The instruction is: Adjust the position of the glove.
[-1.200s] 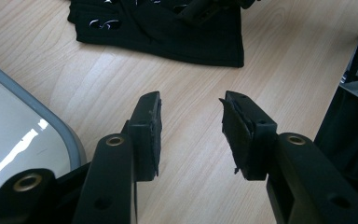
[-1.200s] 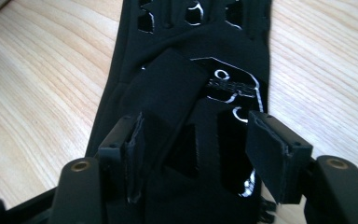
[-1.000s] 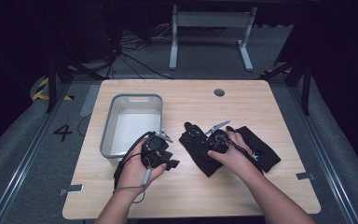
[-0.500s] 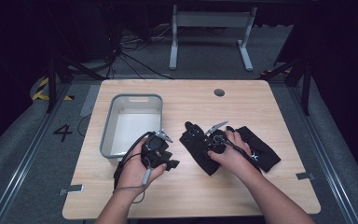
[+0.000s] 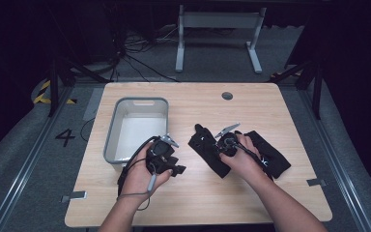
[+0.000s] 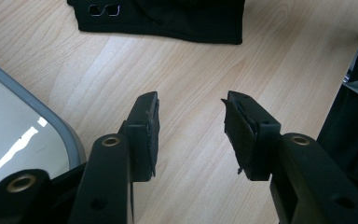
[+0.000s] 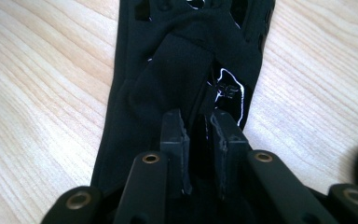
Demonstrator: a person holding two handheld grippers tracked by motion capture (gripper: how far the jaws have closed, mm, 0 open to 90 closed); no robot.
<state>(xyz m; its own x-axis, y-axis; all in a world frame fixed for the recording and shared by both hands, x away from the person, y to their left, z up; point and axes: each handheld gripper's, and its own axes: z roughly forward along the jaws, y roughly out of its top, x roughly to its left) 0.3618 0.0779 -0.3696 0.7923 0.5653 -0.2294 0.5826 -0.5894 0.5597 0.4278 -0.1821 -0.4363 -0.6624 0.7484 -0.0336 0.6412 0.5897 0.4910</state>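
Observation:
Two black gloves lie side by side right of the table's middle: one glove (image 5: 204,144) nearer the centre, the other glove (image 5: 272,155) to its right. My right gripper (image 5: 221,145) rests on the nearer glove. In the right gripper view its jaws are shut (image 7: 200,126) on a raised fold of that glove (image 7: 177,74), which has white printed marks. My left gripper (image 5: 174,166) is held low beside the grey bin (image 5: 160,102). Its jaws stand open (image 6: 191,126) over bare wood with nothing between them, and a glove edge (image 6: 168,21) lies beyond.
The grey bin's rim (image 6: 51,119) curves just left of my left gripper, and its inside looks white and bare. A round cable hole (image 5: 227,95) sits near the table's far edge. Bare wood table (image 5: 198,203) stretches along the front.

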